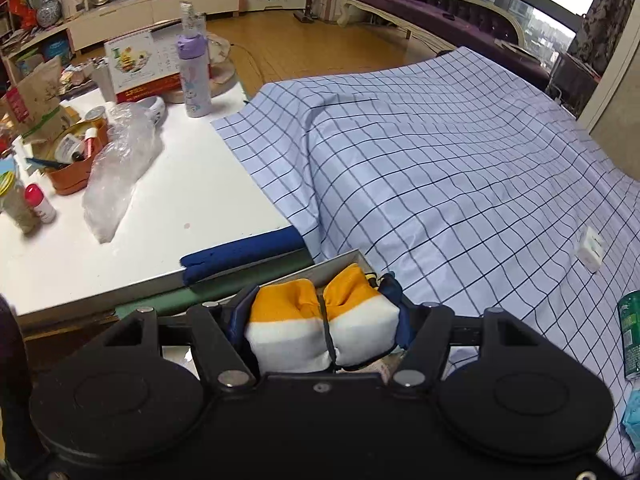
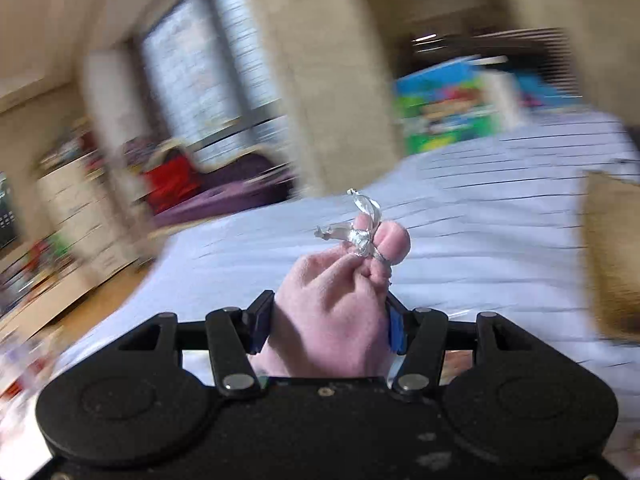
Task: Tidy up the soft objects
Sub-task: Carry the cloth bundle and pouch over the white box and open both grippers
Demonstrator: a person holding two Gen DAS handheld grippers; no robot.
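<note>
Left gripper (image 1: 324,320): I had it clenched on one orange-and-white sock bundle (image 1: 320,332), which filled the jaws crosswise.
Right gripper (image 2: 326,320): I had it clamped on one pink soft item (image 2: 332,304) tied with silver ribbon (image 2: 362,232), long axis pointing forward out of the jaws.
Key relation: open box (image 1: 348,260) lay just ahead of and under the left gripper, so I judged the left hand nearer.
Surface: checked cloth (image 1: 460,168) beyond both grippers.
Count: two soft items, one box.

Orange-and-white bundle (image 1: 324,328), pink plush (image 2: 332,308), blue-checked sheet (image 1: 460,168)
</note>
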